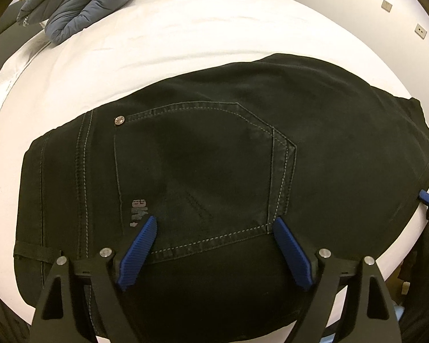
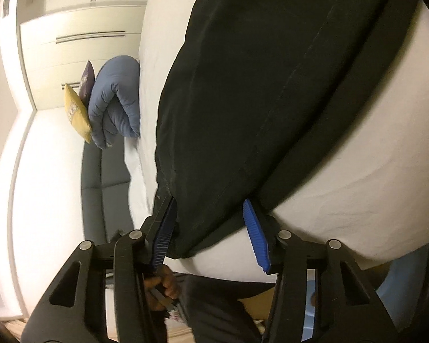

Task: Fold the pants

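Note:
Black pants [image 1: 214,154] lie folded on a white bed [image 1: 163,37], back pocket up with grey stitching. My left gripper [image 1: 214,228] hovers open just over the pocket's near edge, blue fingers [image 1: 140,251] spread wide, holding nothing. In the right wrist view, rolled on its side, the pants [image 2: 271,85] hang a little over the bed's edge. My right gripper [image 2: 211,214] is open with its blue fingers [image 2: 256,234] on either side of the pants' near corner. A blue tip of the right gripper also shows at the right edge of the left wrist view [image 1: 427,198].
A folded grey-blue quilted jacket [image 1: 80,5] lies at the far left corner of the bed; it also shows in the right wrist view [image 2: 114,100] beside a yellow cushion [image 2: 77,114]. A dark headboard or sofa [image 2: 105,185] and white wardrobe doors [image 2: 80,37] lie beyond.

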